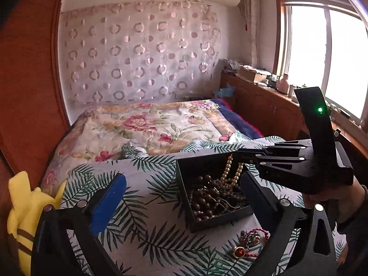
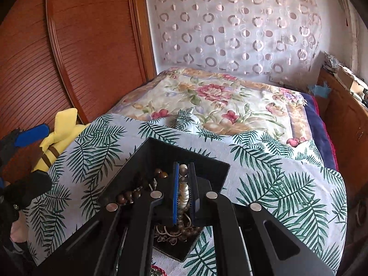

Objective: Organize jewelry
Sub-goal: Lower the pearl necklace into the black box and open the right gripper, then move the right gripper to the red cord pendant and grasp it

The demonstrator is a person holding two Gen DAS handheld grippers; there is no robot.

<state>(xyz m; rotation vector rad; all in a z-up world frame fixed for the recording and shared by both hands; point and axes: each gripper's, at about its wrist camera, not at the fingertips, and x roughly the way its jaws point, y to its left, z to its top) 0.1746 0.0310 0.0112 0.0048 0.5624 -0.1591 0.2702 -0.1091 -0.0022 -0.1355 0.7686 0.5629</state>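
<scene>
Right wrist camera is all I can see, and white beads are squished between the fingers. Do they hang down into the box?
Observer: Yes. In the left wrist view the pale bead strand hangs in two lines from the right gripper into the black box.
Operator: Is the other gripper holding something?
Observer: No. The left gripper is wide open with nothing between its fingers.
Operator: Is any jewelry still outside?
Observer: Yes. A red-cord piece with a red stone lies on the leaf-print bedspread, just in front of the box.
</scene>
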